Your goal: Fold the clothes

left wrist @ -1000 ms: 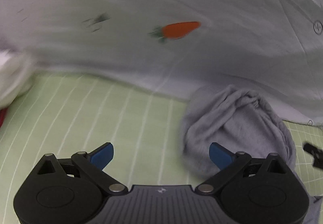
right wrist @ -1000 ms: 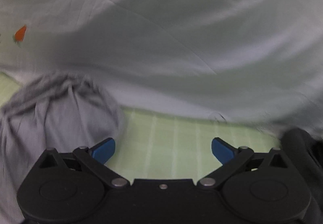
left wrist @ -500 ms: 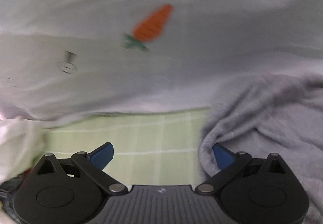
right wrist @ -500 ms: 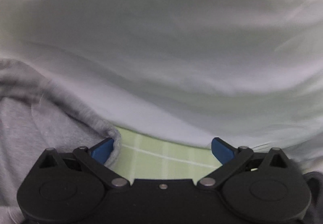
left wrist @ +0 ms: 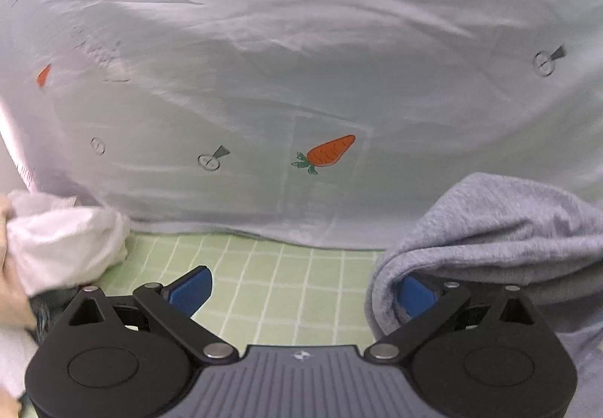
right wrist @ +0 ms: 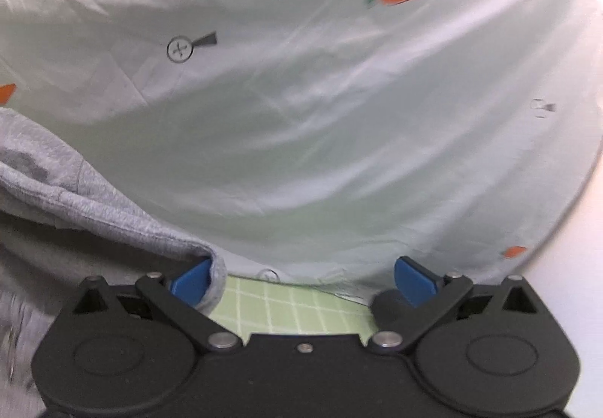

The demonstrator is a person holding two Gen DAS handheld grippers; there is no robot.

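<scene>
Grey sweatshirt is bunched between your two grippers on the green grid mat, its edge draped over the left gripper's right pad and the right gripper's left pad. Both grippers are spread wide, pinching nothing. White carrot-print shirt lies just beyond, overlapping the mat.

A: Ahead of the left gripper?
B: Mat between the fingers; shirt beyond; sweater over its right finger; cloth bundle left.
A: Right gripper?
B: Sweater over its left finger, shirt ahead.
</scene>
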